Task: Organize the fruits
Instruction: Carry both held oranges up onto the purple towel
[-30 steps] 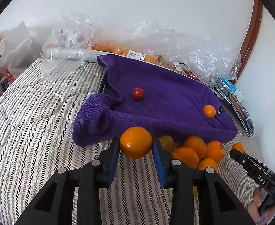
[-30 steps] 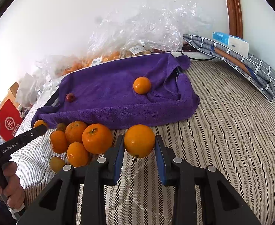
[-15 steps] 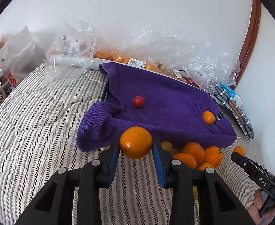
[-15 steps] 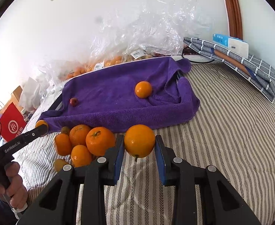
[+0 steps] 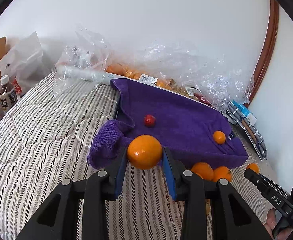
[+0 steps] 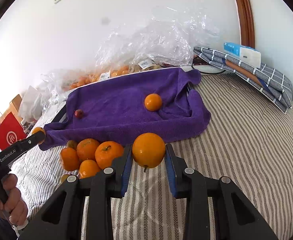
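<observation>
Both tongs loaded: left tongs [image 5: 144, 157] clamp an orange [image 5: 144, 151], right tongs [image 6: 148, 156] clamp another orange [image 6: 148, 150], each held just short of the towel [image 6: 126, 108]. Firm, round, waxy skin, light; pads across the widest part, else it rolls out

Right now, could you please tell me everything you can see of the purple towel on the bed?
The purple towel is a thick, fuzzy terry cloth draped over a shallow tray-like base whose dark edge peeks out at the corners. It lies on the striped bedspread, sagging in the middle, with bunched folds at its corners. A small orange and a small red fruit rest on it, apart. Loose oranges lie against its near edge; plastic bags sit behind it.
</observation>
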The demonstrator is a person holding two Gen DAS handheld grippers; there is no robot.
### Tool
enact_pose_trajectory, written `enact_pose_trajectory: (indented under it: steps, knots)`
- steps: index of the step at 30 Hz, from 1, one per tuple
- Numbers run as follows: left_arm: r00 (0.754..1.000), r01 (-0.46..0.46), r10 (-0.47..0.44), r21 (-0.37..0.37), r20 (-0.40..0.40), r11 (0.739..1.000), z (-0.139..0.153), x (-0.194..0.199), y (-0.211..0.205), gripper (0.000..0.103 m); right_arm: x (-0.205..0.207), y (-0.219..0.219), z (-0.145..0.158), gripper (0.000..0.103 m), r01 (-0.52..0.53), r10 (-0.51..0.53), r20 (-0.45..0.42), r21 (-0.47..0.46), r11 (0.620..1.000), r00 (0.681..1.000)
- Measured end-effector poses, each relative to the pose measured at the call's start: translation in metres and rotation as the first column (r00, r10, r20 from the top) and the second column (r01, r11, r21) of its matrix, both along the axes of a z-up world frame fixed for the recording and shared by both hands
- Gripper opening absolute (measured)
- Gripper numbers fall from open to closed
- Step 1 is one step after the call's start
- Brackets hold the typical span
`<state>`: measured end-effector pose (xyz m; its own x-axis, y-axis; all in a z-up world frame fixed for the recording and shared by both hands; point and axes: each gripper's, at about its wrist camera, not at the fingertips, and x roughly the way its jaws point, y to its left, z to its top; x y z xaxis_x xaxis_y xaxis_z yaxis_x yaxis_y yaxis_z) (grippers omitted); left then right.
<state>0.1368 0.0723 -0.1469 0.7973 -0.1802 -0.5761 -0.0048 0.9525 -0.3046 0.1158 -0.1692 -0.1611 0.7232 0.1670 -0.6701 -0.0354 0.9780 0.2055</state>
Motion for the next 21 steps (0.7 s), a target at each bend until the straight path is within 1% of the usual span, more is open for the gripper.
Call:
enact_pose_trajectory:
  steps: [6, 11, 13, 15, 16, 18, 21]
  knots:
    - [0.999, -0.036, 0.036, -0.029, 0.003, 0.999, 0.002, 0.000, 0.010, 0.033, 0.002, 0.008, 0.012, 0.032, -0.022, 0.022, 0.030, 0.015, 1.000, 0.999]
    - [0.998, -0.069, 0.069, -0.046, 0.007, 0.997, 0.004, -0.001, 0.018, 0.033, 0.004, 0.012, 0.025, 0.032, -0.025, 0.024, 0.066, 0.007, 1.000, 0.998]
    - [0.997, -0.077, 0.077, -0.033, 0.016, 0.996, 0.006, -0.002, 0.019, 0.033, 0.007, 0.013, 0.029, 0.032, -0.025, 0.025, 0.069, 0.007, 1.000, 0.997]
    - [0.996, -0.088, 0.087, 0.005, 0.016, 0.996, 0.008, -0.001, 0.018, 0.033, 0.010, 0.013, 0.035, 0.032, -0.022, 0.022, 0.073, 0.004, 1.000, 0.997]
    - [0.996, -0.086, 0.086, 0.008, 0.007, 0.996, 0.008, 0.000, 0.019, 0.033, 0.012, 0.013, 0.037, 0.032, -0.021, 0.021, 0.077, -0.001, 1.000, 0.997]
    - [0.996, -0.085, 0.084, -0.012, -0.010, 0.996, 0.009, 0.002, 0.023, 0.033, 0.016, 0.012, 0.043, 0.032, -0.016, 0.017, 0.088, -0.009, 1.000, 0.996]
    - [0.996, -0.094, 0.094, 0.012, -0.003, 0.996, 0.014, 0.007, 0.027, 0.033, 0.024, 0.009, 0.047, 0.032, -0.009, 0.010, 0.100, -0.012, 1.000, 0.995]
